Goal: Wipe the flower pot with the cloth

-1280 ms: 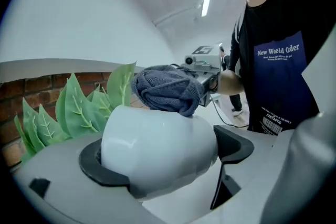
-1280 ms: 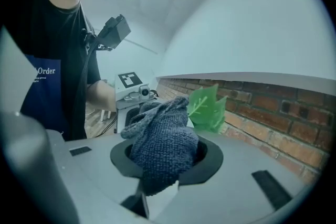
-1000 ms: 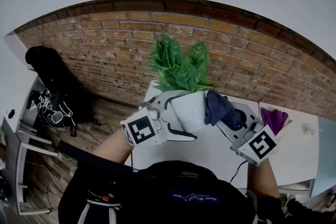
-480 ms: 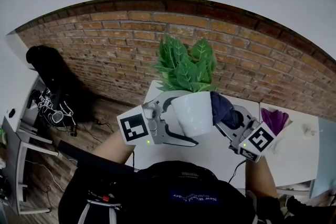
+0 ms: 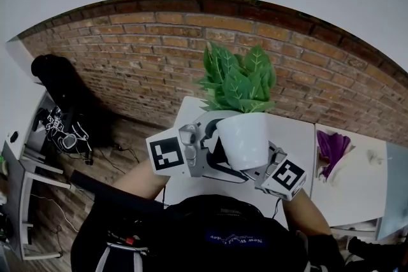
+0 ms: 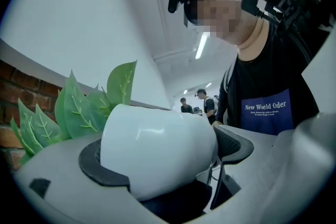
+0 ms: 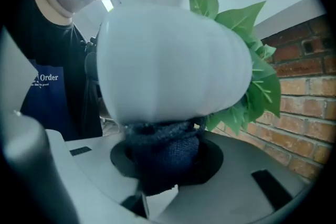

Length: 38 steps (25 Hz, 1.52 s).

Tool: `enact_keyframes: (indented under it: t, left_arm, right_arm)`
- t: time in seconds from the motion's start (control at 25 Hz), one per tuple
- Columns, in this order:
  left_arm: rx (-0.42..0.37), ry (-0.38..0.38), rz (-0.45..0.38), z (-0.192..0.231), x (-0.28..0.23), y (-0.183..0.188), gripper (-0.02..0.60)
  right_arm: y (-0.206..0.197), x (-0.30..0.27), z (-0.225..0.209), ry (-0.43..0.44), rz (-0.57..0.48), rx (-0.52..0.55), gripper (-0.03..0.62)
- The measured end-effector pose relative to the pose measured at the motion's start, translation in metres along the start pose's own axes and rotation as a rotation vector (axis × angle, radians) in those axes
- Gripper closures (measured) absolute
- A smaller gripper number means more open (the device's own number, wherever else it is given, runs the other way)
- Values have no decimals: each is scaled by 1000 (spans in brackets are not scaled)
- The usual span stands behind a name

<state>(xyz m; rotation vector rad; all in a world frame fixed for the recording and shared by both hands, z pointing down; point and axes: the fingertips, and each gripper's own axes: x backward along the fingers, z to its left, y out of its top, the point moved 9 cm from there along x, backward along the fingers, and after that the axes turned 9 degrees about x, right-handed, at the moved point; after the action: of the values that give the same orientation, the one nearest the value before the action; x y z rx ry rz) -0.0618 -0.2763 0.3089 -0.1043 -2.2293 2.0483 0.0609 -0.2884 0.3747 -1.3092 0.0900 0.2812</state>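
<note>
1. Nearest to me, the left gripper (image 5: 215, 151) has its jaws spread wide around the white flower pot (image 5: 245, 140). In the left gripper view I see its dark pads pressed on opposite sides of the pot's body, so it is clamped on the pot.
2. In the head view the pot sits at about 3 o'clock from that gripper's marker cube. It touches both jaws, and its rim points up toward 12 o'clock.
3. The right gripper (image 5: 273, 170) is at about 5 o'clock from the pot, tucked close under its base.
4. In the right gripper view I see those jaws drawn in narrow on a bunched dark blue cloth (image 7: 164, 155). The top of the cloth touches the pot's white wall, which fills the view at 12 o'clock from the jaws.
5. Green leaves (image 5: 239, 81) rise from the pot's rim toward 12 o'clock.
6. Beyond the pot is a white table (image 5: 299, 137). A purple object (image 5: 330, 146) lies on it at 3 o'clock, well apart from the pot; I cannot tell what it is.
7. Farthest off, a brick wall (image 5: 127, 54) runs behind the table.
</note>
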Motion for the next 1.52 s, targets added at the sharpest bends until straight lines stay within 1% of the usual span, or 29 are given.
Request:
enact_keyframes:
  t: [0.08,0.24,0.32,0.4,0.44,0.52,0.56,0.64,0.72,0.76,0.84,0.92,0.96,1.04,1.16,1.24,1.32,1.52]
  left_arm:
    - [7,-7,-14,-1,1,1,61]
    - [19,-21,-30,-3,2,2,61]
    - [27,-22,-38,-3,1,3,61]
    - [18,-5,-36,1,3,3,61]
    - [9,14,-29,3,5,3,61]
    - [-17,66,4,10,8,0,61]
    - [-36,94,33,12,9,-4,61]
    - [-91,144,114,16,9,-17,61]
    - [-131,181,207,21,8,-31,61]
    - [-135,197,245,24,7,-37,61]
    - [-126,232,307,30,4,-47,61]
    - [-120,266,364,34,1,-55,61]
    - [-118,279,391,36,1,-57,61]
    - [-108,298,432,40,1,-61,61]
    - [-100,312,464,42,-3,-65,61]
    - [-123,324,492,42,-3,-68,61]
    - [-146,329,500,40,-1,-69,61]
    - [-167,331,447,35,0,-62,63]
  right_arm:
    - [5,-8,6,26,-45,1,493]
    - [10,-13,13,50,-118,-2,493]
    - [9,-12,14,51,-125,-5,493]
    - [3,-8,9,39,-104,-13,493]
    - [-3,-2,5,20,-82,-19,493]
    - [-20,19,-7,-45,-29,-36,493]
    - [-27,33,-14,-87,-10,-46,493]
    - [-32,60,-27,-169,-7,-55,493]
    - [-18,76,-34,-224,-20,-15,493]
    - [-7,80,-35,-242,-13,32,493]
    - [15,81,-30,-252,23,160,493]
    - [34,73,-17,-228,77,279,493]
    - [41,67,-9,-209,112,319,493]
    - [49,49,6,-170,159,369,493]
    - [47,23,17,-120,186,446,493]
    - [41,13,16,-116,222,470,493]
    - [37,14,11,-135,241,458,493]
    - [28,40,-3,-171,216,414,493]
